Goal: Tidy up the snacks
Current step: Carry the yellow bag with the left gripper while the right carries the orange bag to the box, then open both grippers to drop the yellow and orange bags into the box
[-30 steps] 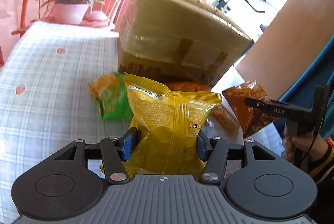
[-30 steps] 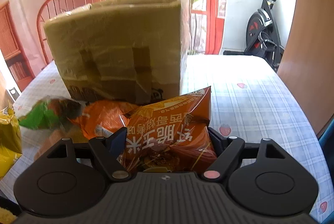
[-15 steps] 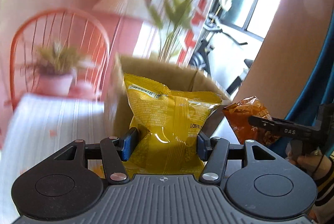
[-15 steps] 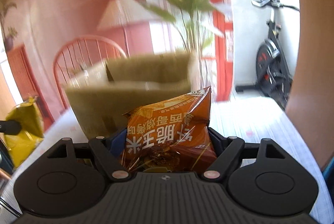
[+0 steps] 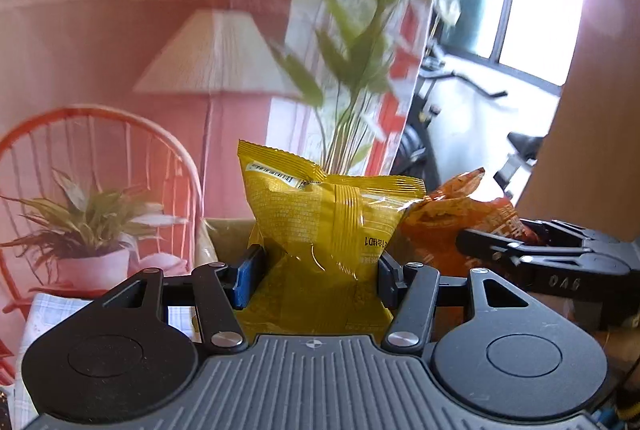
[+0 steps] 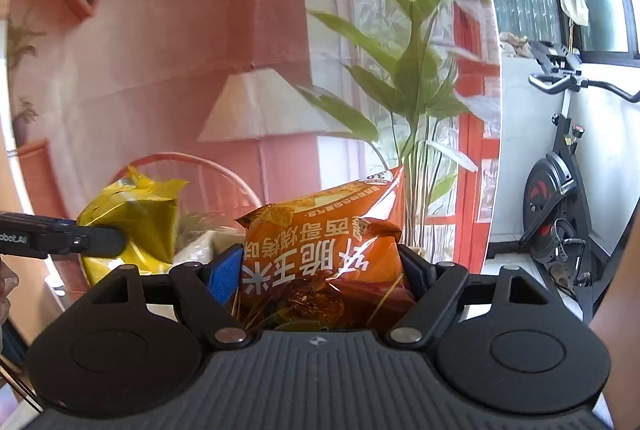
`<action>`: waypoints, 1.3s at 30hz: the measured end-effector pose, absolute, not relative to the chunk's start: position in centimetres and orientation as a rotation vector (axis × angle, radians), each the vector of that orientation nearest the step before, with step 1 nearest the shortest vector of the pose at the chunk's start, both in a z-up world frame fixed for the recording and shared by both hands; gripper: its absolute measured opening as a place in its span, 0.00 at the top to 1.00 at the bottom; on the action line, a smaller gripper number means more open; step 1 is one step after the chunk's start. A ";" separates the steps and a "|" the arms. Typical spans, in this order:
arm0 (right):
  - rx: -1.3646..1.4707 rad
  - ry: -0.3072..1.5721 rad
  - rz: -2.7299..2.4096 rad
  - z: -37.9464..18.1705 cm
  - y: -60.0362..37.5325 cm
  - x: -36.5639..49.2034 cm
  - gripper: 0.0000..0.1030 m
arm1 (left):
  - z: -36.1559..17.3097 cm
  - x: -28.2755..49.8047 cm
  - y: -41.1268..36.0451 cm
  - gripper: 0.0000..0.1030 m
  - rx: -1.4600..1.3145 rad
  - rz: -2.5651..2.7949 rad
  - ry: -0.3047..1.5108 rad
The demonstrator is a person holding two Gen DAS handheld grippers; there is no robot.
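My left gripper [image 5: 316,270] is shut on a yellow snack bag [image 5: 320,222], held upright in the air. The orange snack bag [image 5: 452,226] shows just to its right, clamped by the right gripper's fingers [image 5: 504,250]. In the right wrist view my right gripper [image 6: 324,270] is shut on that orange snack bag [image 6: 324,242]; the yellow snack bag [image 6: 132,222] hangs to its left with a left gripper finger [image 6: 80,240] across it. The top edge of the cardboard box [image 5: 228,230] peeks out low behind the yellow bag, and the cardboard box [image 6: 208,242] also shows between the two bags.
A checked tablecloth [image 5: 52,314] shows at the lower left. Behind stand a red chair [image 5: 100,157] with a potted plant [image 5: 88,230], a floor lamp [image 5: 216,57], a tall green plant [image 6: 412,77] and an exercise bike [image 6: 560,197] by the window.
Both grippers have risen from table level with their bags still clamped. The box has dropped from filling the view to only its top edge, and the bags left on the table are out of sight.
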State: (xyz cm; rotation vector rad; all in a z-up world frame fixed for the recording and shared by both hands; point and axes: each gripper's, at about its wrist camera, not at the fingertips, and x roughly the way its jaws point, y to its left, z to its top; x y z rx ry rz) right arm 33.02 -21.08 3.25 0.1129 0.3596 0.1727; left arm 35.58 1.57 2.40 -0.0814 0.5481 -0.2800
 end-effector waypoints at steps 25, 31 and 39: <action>0.087 0.544 0.124 -2.5 -19.5 37.6 0.12 | -1.4 41.1 1.7 0.24 -0.182 -0.311 0.664; 0.130 0.488 0.153 -0.9 -19.7 34.9 0.12 | 0.7 37.5 3.2 0.24 -0.154 -0.326 0.624; 0.201 0.424 0.189 0.2 -20.0 29.4 0.12 | 2.3 31.0 7.8 0.24 -0.144 -0.326 0.613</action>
